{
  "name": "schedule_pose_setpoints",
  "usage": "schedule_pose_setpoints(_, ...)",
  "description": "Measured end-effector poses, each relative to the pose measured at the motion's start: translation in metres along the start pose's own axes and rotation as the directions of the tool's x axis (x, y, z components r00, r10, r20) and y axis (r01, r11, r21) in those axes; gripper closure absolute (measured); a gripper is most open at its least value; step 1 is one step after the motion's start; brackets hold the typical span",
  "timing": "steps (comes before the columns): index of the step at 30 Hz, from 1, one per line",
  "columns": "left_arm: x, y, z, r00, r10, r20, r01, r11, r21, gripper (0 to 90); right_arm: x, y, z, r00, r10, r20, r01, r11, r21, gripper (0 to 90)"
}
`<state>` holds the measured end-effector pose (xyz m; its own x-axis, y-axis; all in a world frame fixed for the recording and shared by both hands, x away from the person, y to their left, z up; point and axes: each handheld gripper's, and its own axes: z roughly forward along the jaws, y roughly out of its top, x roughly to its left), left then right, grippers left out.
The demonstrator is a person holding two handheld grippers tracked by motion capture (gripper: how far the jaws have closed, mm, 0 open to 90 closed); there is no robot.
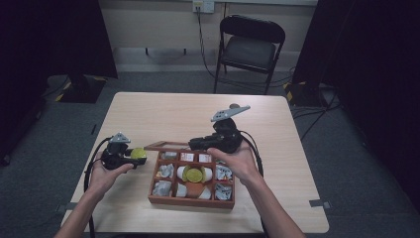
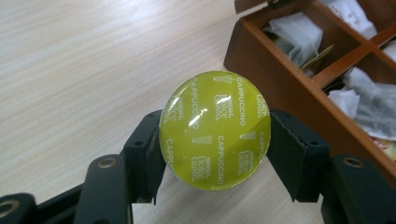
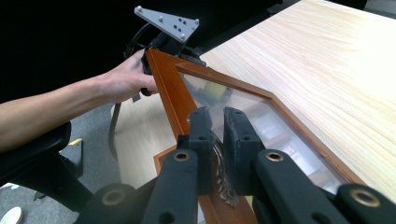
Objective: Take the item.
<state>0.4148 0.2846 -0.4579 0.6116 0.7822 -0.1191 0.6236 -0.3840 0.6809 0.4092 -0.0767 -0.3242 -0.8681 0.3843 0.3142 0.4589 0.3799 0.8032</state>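
A yellow-green capsule point(image 2: 215, 129) printed "cappuccino" sits between the pads of my left gripper point(image 2: 215, 140), which is shut on it just above the table, left of the wooden box point(image 2: 280, 88). In the high view the left gripper point(image 1: 134, 154) and its capsule point(image 1: 138, 153) hover by the box's left side. My right gripper point(image 3: 218, 126) is shut on the edge of the box's glass lid point(image 3: 168, 88), at a metal clasp point(image 3: 225, 184), and holds the lid point(image 1: 166, 146) raised. The right gripper point(image 1: 195, 144) points left over the box's back edge.
The open box point(image 1: 190, 201) has several compartments with wrapped tea bags point(image 1: 162, 188), white pods and another yellow-green capsule point(image 1: 194, 174). Bare table point(image 1: 163, 114) stretches behind the box. A black chair point(image 1: 250, 47) stands beyond the far edge.
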Motion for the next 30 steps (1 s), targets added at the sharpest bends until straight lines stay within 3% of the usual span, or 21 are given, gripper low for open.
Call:
schedule_pose_setpoints(3,0.002,-0.003,0.003,0.9998,-0.019,-0.007,0.019,0.9998,0.000,40.4,0.000,0.000,0.000,1.0000,0.001,-0.001,-0.001,1.0000,-0.001,82.3)
schedule_pose_setpoints(5,0.003,-0.005,0.007,0.9999,-0.008,-0.012,0.008,0.9995,0.031,40.4,0.000,0.000,0.000,1.0000,0.000,0.000,0.000,1.0000,0.000,82.3)
schedule_pose_setpoints(15,0.002,-0.009,0.019,0.9998,0.004,-0.021,-0.003,0.9981,0.062,40.3,0.000,0.000,0.000,1.0000,-0.001,0.000,0.001,1.0000,0.001,82.3)
schedule_pose_setpoints(17,0.002,-0.010,0.020,1.0000,0.002,-0.004,-0.002,0.9984,0.057,40.2,0.001,0.000,0.000,1.0000,-0.002,0.001,0.002,1.0000,0.002,82.3)
schedule_pose_setpoints(23,0.005,-0.012,0.019,0.9997,-0.023,-0.007,0.023,0.9987,0.045,39.9,0.001,0.000,0.000,1.0000,-0.003,0.000,0.003,1.0000,0.001,82.3)
schedule_pose_setpoints(27,0.007,-0.012,0.020,0.9997,-0.025,-0.004,0.025,0.9976,0.065,31.1,0.001,0.000,0.000,1.0000,-0.003,0.001,0.003,1.0000,0.001,82.4)
schedule_pose_setpoints(29,0.007,-0.012,0.020,0.9990,-0.038,-0.023,0.040,0.9972,0.064,25.0,0.001,0.000,0.000,1.0000,-0.003,0.001,0.003,1.0000,0.001,82.3)
schedule_pose_setpoints(30,0.009,-0.012,0.019,0.9988,-0.049,0.000,0.049,0.9968,0.063,23.2,0.000,0.000,0.000,1.0000,-0.004,0.001,0.004,1.0000,0.000,82.3)
